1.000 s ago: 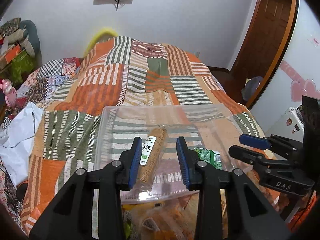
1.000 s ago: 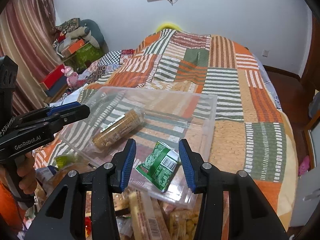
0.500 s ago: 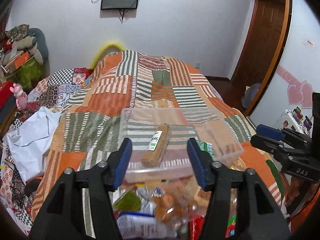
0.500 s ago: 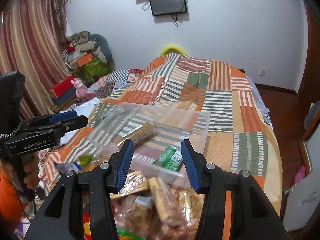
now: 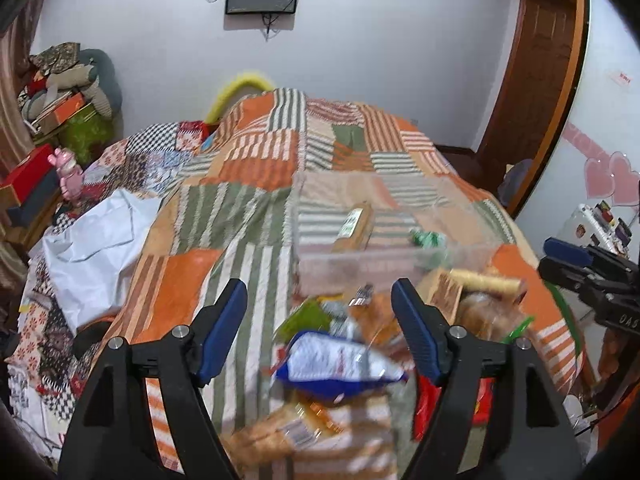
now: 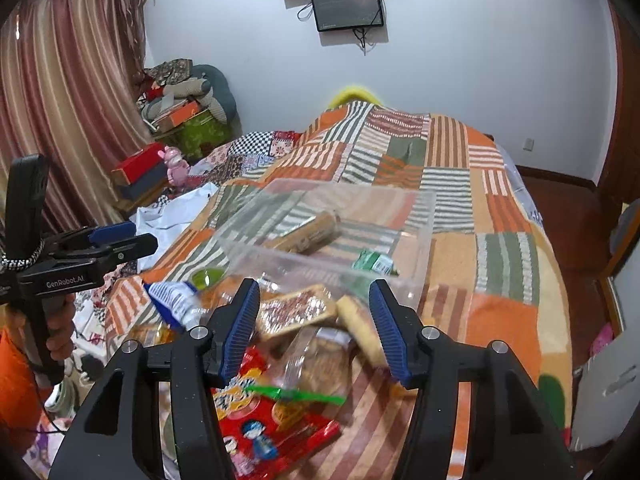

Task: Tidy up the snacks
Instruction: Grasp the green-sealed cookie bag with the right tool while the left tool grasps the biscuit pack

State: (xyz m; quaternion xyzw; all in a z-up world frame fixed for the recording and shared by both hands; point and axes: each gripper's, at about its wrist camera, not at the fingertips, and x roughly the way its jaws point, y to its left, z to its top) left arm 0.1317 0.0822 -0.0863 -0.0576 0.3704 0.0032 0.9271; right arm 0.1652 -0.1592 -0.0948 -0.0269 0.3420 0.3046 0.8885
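Observation:
A clear plastic bin (image 5: 472,236) (image 6: 420,240) sits on the patchwork bed and holds a brown biscuit roll (image 5: 354,229) (image 6: 310,234) and a green packet (image 5: 428,238) (image 6: 374,262). A pile of loose snacks lies in front of it: a blue-and-white bag (image 5: 340,364) (image 6: 174,300), a red bag (image 6: 264,424), biscuit packs (image 6: 296,310). My left gripper (image 5: 320,326) is open and empty above the blue bag; it also shows in the right wrist view (image 6: 120,240). My right gripper (image 6: 314,330) is open and empty above the biscuit packs; it also shows in the left wrist view (image 5: 560,260).
The striped patchwork quilt (image 5: 248,168) covers the bed. A white cloth (image 5: 96,236) lies at its left edge. Boxes and a pink toy (image 6: 176,166) stand by the curtain at left. A wooden door (image 5: 532,80) is at the right.
Both grippers have pulled back and up from the bin, so the snack pile in front of it has come into view. The roll and green packet stay in the bin.

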